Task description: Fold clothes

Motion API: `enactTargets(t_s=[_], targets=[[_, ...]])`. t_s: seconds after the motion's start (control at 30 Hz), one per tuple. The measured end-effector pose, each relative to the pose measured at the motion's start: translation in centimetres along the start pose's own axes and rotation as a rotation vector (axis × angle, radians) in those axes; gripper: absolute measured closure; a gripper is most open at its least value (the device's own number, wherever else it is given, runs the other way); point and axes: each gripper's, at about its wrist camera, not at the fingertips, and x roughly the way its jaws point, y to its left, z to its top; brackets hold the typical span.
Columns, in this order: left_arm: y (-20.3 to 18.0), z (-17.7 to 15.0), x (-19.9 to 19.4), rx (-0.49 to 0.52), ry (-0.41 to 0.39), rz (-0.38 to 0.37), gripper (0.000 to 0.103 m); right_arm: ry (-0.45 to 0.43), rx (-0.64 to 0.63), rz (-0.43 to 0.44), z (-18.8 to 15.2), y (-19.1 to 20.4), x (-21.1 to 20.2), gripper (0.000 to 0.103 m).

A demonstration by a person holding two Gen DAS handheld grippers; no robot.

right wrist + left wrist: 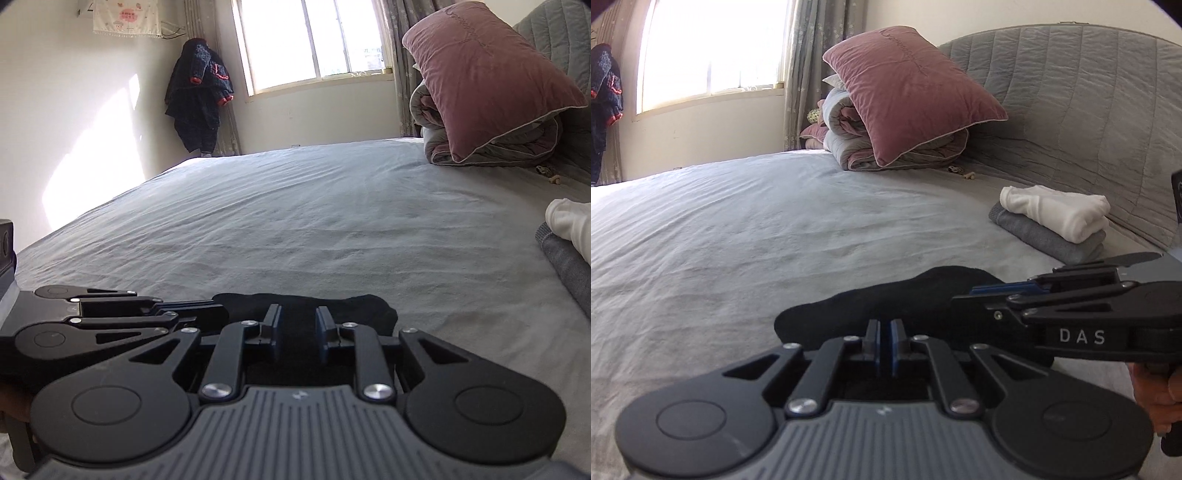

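- Left wrist view: the left gripper (885, 334) has its jaws drawn almost together, only a thin slit between the blue pads; whether cloth is pinched there cannot be told.
- A black garment (857, 306) lies on the grey bed sheet (738, 236), just beyond the fingertips.
- The right gripper (982, 291) reaches in from the right, over the garment.
- 2 folded items sit near the headboard (1089, 110): a white garment (1060, 210) stacked on a grey garment (1045, 240).
- Right wrist view: the right gripper (297, 325) stands narrowly parted, black cloth visible in the gap; pad contact cannot be confirmed.
- The left gripper (218, 308) lies alongside, at left.
- A pink pillow (487, 74) rests on a rolled quilt (517, 144).
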Motion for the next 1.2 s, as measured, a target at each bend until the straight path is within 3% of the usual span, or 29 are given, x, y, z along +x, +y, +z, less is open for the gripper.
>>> enactTargets(t_s=[0.23,0.5,0.67,0.93,1.07,1.2], targets=[[-2.1,-3.3,-1.6,0.101,0.041,0.01,0.097,0.096,-0.077,-0.003,-2.9,-0.9,-0.5,0.084],[-2.3,-3.5,-3.8,0.156,0.087,0.01,0.092,0.125,-0.08,0.031,-3.4,-2.2,-3.0,0.084],[-2.2,-2.2,-5.0,0.13,0.043,-0.005,0.09,0.1,-0.081,0.041,-2.9,-2.2,-4.1,0.079],[-3.7,0.3,-1.2,0.058,0.006,-0.064,0.09,0.043,-0.084,0.04,-1.6,-1.6,-3.1,0.077],[-5.3,-0.7,0.9,0.076,0.058,-0.1,0.09,0.072,-0.081,0.001,-2.0,-2.6,-1.9,0.077],[-6.1,-1.9,0.7,0.115,0.056,-0.111,0.09,0.131,-0.033,-0.018,-2.8,-4.7,-1.4,0.077]])
